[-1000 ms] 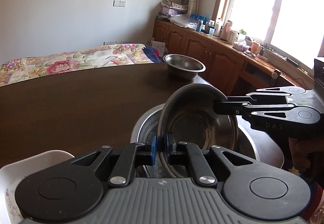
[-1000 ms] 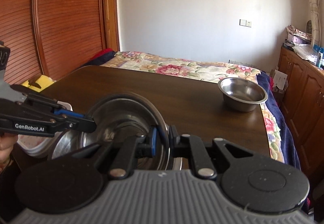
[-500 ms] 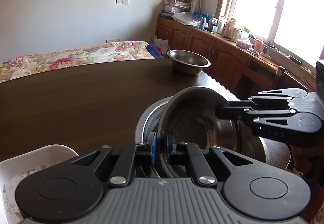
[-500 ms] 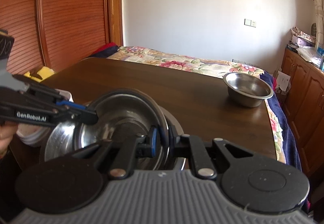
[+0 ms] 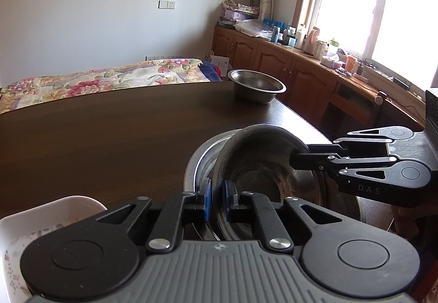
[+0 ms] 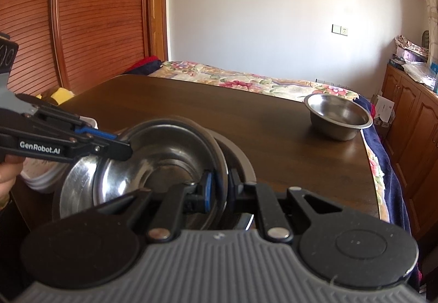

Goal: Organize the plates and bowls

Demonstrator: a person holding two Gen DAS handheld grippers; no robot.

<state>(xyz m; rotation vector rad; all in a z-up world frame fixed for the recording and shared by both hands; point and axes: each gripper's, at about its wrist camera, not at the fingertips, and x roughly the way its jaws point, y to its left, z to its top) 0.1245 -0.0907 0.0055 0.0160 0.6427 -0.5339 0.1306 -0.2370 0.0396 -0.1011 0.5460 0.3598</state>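
Observation:
A steel bowl (image 5: 262,179) (image 6: 158,166) stands tilted inside a wider steel basin (image 5: 198,159) (image 6: 242,156) near the front of the dark wooden table (image 5: 109,125). My left gripper (image 5: 218,200) is shut on the bowl's near rim, blue pads on either side of it. My right gripper (image 6: 219,188) is shut on the opposite rim. Each gripper appears in the other's view: the right gripper (image 5: 295,160) comes in from the right, the left gripper (image 6: 124,151) from the left. A second steel bowl (image 5: 257,85) (image 6: 338,116) sits alone at the table's far corner.
White floral dishes (image 5: 41,220) (image 6: 41,177) sit at the table's near left edge, beside the basin. A flowered bed (image 5: 109,75) lies behind the table. Wooden cabinets (image 5: 301,75) with bottles run under the window on the right. A hand (image 6: 6,177) holds the left gripper.
Both grippers have carried the bowl downward, and it now sits deeper in the basin and less steeply tilted. Both stay shut on its rim.

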